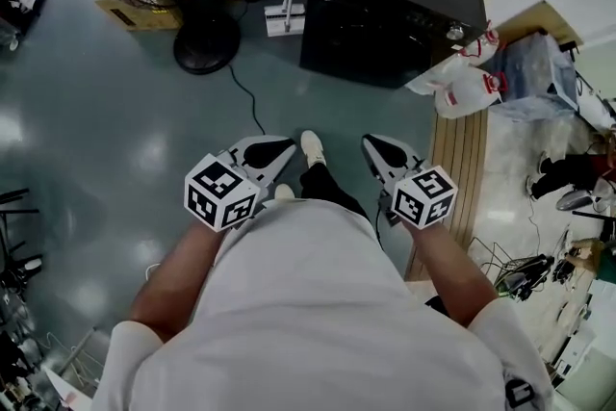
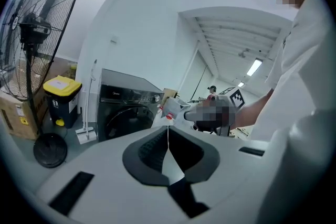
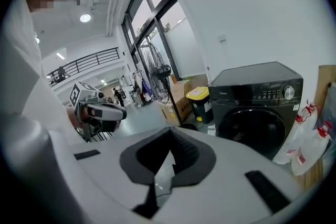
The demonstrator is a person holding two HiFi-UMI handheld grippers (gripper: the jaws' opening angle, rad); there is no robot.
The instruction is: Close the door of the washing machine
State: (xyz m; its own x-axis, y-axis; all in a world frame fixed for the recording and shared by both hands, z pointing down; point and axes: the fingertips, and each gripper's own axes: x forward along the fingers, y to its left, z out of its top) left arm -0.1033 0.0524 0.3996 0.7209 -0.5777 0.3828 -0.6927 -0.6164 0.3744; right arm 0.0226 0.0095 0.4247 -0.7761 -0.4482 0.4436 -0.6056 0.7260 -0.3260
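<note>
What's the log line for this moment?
washing machine door: closed | left tool: shut, empty | right tool: shut, empty | contact: none

The washing machine (image 3: pixel 257 107) is a black front-loading box with a flat dark top. It stands upright on the grey-green floor (image 1: pixel 115 140) with its back to a white wall (image 3: pixel 252 18), well ahead of the person. A strip of controls runs along the top of its front, with a round silver knob (image 3: pixel 288 92) at the right end. Below the strip is the door (image 3: pixel 255 132), a large round porthole of dark glass. It lies flush with the front and appears shut.
</note>
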